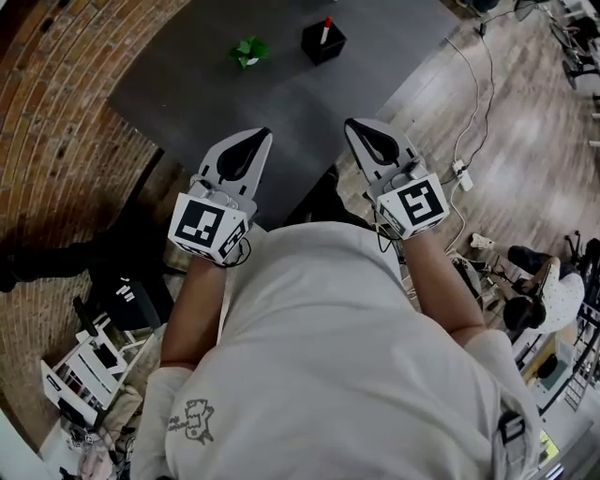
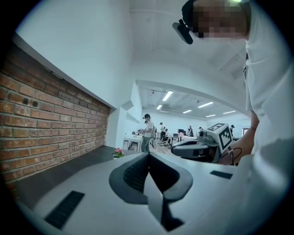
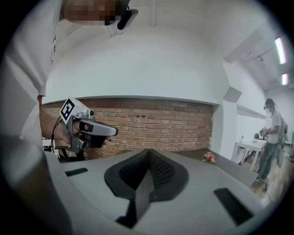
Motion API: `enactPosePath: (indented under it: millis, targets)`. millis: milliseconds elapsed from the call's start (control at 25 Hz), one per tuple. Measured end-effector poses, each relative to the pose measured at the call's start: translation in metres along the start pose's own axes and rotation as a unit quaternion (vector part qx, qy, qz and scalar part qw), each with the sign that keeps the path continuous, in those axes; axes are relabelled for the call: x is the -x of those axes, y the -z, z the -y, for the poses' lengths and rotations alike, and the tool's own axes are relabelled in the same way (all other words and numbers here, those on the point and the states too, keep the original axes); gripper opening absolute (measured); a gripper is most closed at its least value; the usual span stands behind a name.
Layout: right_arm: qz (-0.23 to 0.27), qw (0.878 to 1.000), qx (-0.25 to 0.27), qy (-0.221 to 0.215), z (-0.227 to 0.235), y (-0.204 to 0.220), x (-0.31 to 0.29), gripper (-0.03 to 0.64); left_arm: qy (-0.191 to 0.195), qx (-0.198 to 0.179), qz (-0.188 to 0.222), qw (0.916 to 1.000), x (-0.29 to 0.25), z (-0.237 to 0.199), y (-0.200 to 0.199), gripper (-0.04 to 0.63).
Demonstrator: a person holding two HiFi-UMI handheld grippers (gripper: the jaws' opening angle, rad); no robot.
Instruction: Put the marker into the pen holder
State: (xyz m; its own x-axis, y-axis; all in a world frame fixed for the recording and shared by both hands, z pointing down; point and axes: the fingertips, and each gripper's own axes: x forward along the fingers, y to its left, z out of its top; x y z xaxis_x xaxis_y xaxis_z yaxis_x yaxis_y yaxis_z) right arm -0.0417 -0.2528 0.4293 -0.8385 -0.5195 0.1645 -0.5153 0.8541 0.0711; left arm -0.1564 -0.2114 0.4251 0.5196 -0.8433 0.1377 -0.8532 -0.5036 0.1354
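Marker point(image 1: 326, 30) stands in pen holder point(image 1: 323, 44) near the table's point(image 1: 281, 103) far edge; likely light, stiff, slick, so pinch mid-barrel. Left gripper point(image 1: 251, 141) and right gripper point(image 1: 361, 131) both closed, empty

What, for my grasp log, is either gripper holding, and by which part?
Nothing: the left gripper and right gripper are both shut and empty. The marker stands in the pen holder.

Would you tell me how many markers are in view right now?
1: the marker stands in the black pen holder on the table's far side. Others could be hidden inside it.
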Motion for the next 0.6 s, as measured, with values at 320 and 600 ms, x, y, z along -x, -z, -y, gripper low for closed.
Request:
enactPosePath:
  millis: [320, 600]
  targets:
    - [0.013, 1.0, 0.011, 0.012, -0.021, -0.014, 0.027, 0.005, 0.014, -0.009, 0.009, 0.9998, 0.021, 0.013, -0.008, 0.011]
    - [0.015, 1.0, 0.005, 0.027, -0.025, -0.018, 0.052, 0.005, 0.04, -0.002, 0.011, 0.9991, 0.028, 0.039, -0.018, 0.011]
